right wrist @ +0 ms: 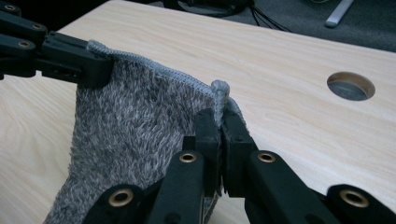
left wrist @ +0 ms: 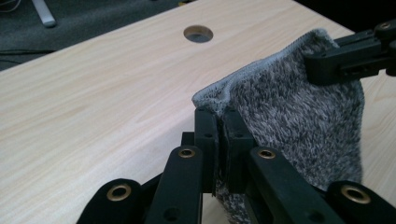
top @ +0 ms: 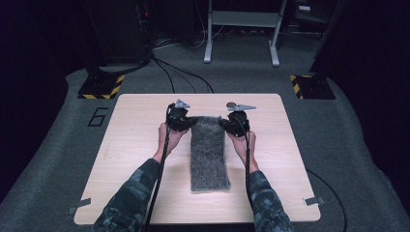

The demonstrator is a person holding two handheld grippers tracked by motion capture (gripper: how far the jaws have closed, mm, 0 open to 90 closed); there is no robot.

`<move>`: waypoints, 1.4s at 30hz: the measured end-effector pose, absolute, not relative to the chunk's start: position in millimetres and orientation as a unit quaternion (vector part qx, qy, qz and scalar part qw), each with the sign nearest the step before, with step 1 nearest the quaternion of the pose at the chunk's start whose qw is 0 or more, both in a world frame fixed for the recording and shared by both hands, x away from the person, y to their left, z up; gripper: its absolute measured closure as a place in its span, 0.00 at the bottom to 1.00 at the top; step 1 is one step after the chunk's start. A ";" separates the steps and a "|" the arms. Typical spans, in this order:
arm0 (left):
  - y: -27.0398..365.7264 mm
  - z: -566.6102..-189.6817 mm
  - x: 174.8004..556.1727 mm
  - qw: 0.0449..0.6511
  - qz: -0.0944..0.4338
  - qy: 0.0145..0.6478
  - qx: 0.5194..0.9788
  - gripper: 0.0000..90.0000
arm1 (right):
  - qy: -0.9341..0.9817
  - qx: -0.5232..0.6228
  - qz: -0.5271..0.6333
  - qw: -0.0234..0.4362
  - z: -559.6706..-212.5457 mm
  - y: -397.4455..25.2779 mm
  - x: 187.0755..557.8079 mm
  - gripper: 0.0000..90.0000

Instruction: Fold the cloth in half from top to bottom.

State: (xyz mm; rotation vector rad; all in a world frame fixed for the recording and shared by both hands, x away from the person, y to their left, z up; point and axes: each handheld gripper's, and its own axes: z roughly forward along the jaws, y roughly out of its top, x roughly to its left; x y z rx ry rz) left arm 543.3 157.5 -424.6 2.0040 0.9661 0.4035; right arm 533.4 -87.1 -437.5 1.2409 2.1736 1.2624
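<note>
The grey fuzzy cloth (top: 209,153) is lying lengthwise on the tabletop (top: 135,145), running toward the person, while the left gripper (top: 183,122) and right gripper (top: 231,123) are each pinching a far corner.

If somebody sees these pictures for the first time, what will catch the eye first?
First, the grey fuzzy cloth, lying lengthwise on the middle of the wooden table. The left gripper and right gripper each pinch one far corner, lifting that edge. A round hole sits in the tabletop beyond.
</note>
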 end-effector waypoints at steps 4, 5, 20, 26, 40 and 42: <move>158.6 -420.3 539.2 0.434 0.160 0.383 0.799 0.96 | 0.762 0.431 0.450 0.175 -431.6 -86.9 529.6 0.97; 159.1 -419.4 537.1 0.437 0.158 0.383 0.798 0.96 | 0.762 0.430 0.452 0.175 -430.7 -87.3 527.9 0.97; 158.6 -422.0 506.8 0.447 0.155 0.354 0.807 0.96 | 0.765 0.408 0.464 0.183 -428.7 -93.4 495.4 0.97; 158.9 -428.9 492.8 0.444 0.145 0.346 0.814 0.96 | 0.772 0.397 0.461 0.183 -438.3 -94.7 480.3 0.97; 161.7 -445.5 456.8 0.443 0.112 0.342 0.821 0.95 | 0.776 0.386 0.467 0.177 -455.8 -99.4 437.9 0.96; 160.7 -450.3 451.7 0.438 0.111 0.342 0.824 0.95 | 0.778 0.388 0.463 0.174 -459.0 -98.9 433.2 0.96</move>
